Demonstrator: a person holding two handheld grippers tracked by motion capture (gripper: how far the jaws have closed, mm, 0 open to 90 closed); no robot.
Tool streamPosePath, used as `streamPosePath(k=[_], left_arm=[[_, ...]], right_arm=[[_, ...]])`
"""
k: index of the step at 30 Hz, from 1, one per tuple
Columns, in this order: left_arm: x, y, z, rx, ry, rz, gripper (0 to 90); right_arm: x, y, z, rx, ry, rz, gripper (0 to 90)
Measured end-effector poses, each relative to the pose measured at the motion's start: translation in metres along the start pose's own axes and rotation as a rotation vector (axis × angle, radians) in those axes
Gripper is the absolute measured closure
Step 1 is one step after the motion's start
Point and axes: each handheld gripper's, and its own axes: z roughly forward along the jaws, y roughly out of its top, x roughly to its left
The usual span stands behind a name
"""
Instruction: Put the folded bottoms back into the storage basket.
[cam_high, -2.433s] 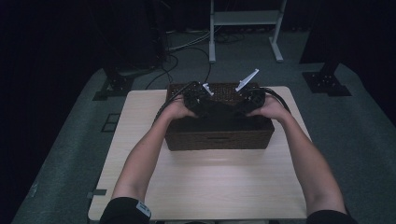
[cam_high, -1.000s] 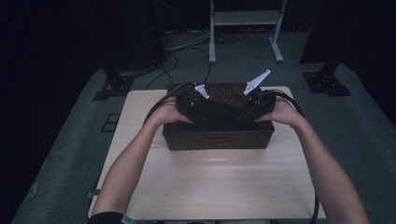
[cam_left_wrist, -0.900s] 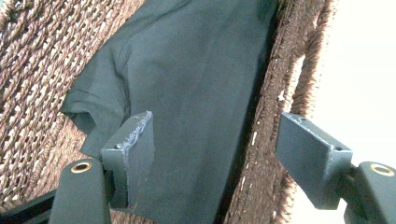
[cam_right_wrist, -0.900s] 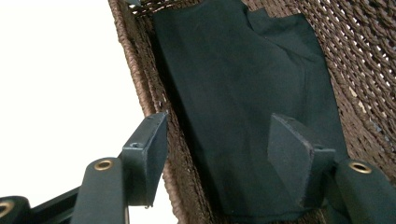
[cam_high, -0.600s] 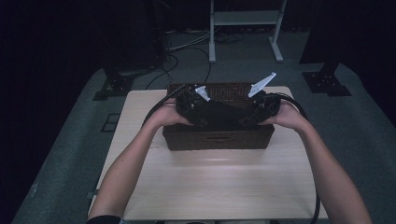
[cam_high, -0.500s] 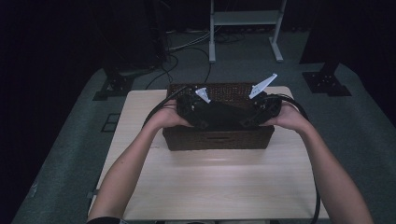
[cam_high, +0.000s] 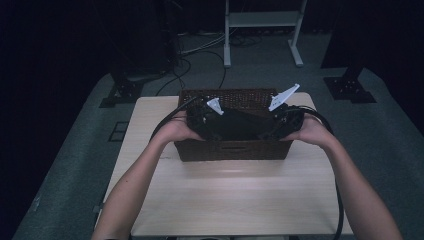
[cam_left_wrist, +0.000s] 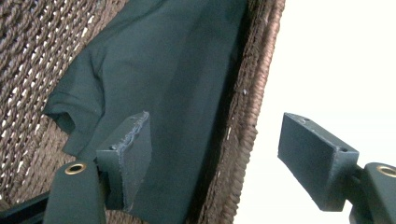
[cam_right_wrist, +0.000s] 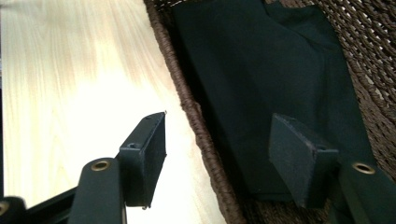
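A pale wooden worktop (cam_high: 225, 195) stands on a grey floor, and near its far edge sits a dark brown woven basket (cam_high: 232, 149), long side toward the person. A dark green garment (cam_left_wrist: 187, 70) lies inside the basket, spread over its bottom and rising against the near wall; in the high view it shows as a black mass between the two hands. The person's forearms come in from below, one to each end of the basket. The left gripper (cam_high: 204, 119) sits at the basket's left end and the right gripper (cam_high: 286, 121) at its right end, each with a grey three-cornered plate on top and a black cable trailing back. In the left gripper view the fingers (cam_left_wrist: 128, 154) stand apart, straddling the basket's braided rim: one over the cloth inside, the other outside over the bright worktop, neither pressing on anything; they have just been opening. In the right gripper view the fingers (cam_right_wrist: 299, 158) likewise stand apart across the rim, one over the garment, one over the wood.
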Motion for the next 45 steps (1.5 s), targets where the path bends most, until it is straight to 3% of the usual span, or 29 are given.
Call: streamPosePath(k=[22,37,45], left_arm=[[-0.019,-0.018,-0.007,-0.024,-0.005,-0.010,21.1],[-0.035,-0.027,-0.010,-0.024,-0.007,0.006,21.1],[-0.043,-0.033,-0.010,-0.025,-0.009,0.014,21.0]], right_arm=[[0.022,-0.010,0.001,-0.003,0.001,-0.017,34.7],[0.038,-0.021,0.004,-0.009,0.007,-0.033,33.5],[0.044,-0.028,0.008,-0.002,0.012,-0.018,33.5]])
